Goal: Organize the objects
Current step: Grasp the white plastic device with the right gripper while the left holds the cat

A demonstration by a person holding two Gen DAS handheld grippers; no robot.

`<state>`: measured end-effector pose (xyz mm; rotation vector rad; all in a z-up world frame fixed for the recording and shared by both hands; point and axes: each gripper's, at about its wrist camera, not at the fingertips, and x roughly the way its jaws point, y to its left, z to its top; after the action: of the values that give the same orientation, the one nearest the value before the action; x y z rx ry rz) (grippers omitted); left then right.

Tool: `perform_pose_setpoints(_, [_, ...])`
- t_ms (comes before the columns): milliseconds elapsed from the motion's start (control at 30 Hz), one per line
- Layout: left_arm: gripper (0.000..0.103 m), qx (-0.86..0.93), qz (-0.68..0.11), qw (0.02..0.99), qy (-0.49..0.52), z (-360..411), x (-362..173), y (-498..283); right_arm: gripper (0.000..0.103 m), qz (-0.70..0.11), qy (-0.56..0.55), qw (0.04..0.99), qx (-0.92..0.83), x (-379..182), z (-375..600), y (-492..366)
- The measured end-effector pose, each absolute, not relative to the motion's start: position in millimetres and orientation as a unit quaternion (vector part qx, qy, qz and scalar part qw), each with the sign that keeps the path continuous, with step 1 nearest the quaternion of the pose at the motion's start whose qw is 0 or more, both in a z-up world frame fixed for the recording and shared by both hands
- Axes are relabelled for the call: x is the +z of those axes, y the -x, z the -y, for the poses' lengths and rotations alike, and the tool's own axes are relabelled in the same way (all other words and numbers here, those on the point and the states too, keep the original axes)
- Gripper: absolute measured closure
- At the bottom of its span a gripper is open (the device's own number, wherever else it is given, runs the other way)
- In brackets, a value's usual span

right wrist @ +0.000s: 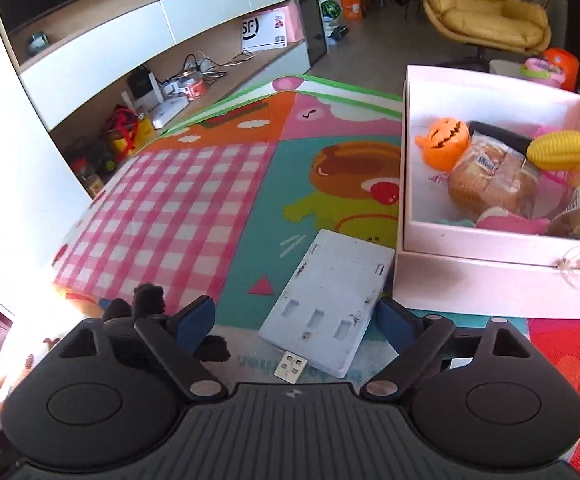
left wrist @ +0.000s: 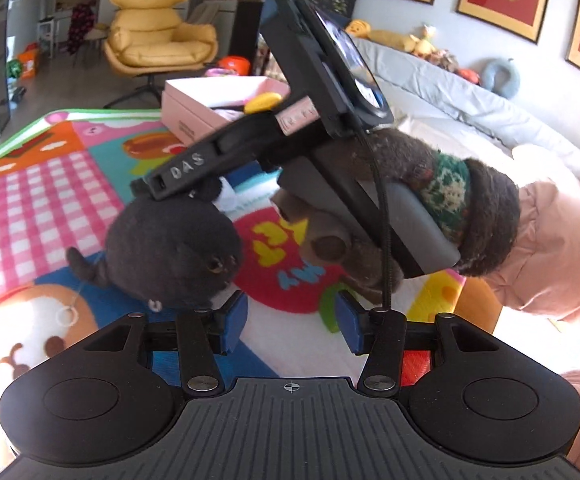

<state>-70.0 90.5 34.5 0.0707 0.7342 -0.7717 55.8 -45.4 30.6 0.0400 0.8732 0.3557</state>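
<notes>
right hand-held gripper (right wrist: 295, 322) standing wide, empty | white USB board (right wrist: 329, 304) lying on play mat (right wrist: 178, 208) at lower centre, long axis leaning upper right toward pink box (right wrist: 489, 280) | left hand-held gripper (left wrist: 291, 322) half-open, empty, nearing black plush (left wrist: 174, 248)

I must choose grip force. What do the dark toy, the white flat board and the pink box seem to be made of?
Dark toy: soft plush, by its fuzzy matt pile. White board: probably hard plastic, smooth, scuffed, with moulded slots. Pink box: likely cardboard, matt, with thin straight walls.
</notes>
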Motion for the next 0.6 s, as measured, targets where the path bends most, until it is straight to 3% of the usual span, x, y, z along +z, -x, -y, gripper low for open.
perform_pose_setpoints(67, [0.053, -0.370, -0.355, 0.858, -0.028, -89.1, 32.0, 68.7, 0.043, -0.419, -0.017, 0.891, 0.173, 33.2, 47.9, -52.2])
perform_pose_setpoints(133, [0.053, -0.370, -0.357, 0.857, -0.026, -88.4, 30.8, 70.4, 0.047, -0.422, -0.015, 0.889, 0.175, 35.6, 54.6, -47.9])
perform_pose_setpoints(300, [0.053, -0.366, -0.365, 0.855, -0.046, -82.0, 26.4, 76.0, 0.055, -0.423, -0.006, 0.889, 0.176, 36.6, 83.8, -25.3])
perform_pose_setpoints(600, [0.052, -0.308, -0.348, 0.882, -0.072, -65.6, 29.5, 78.3, 0.055, -0.388, 0.060, 0.912, 0.119, 38.5, 146.7, 42.5])
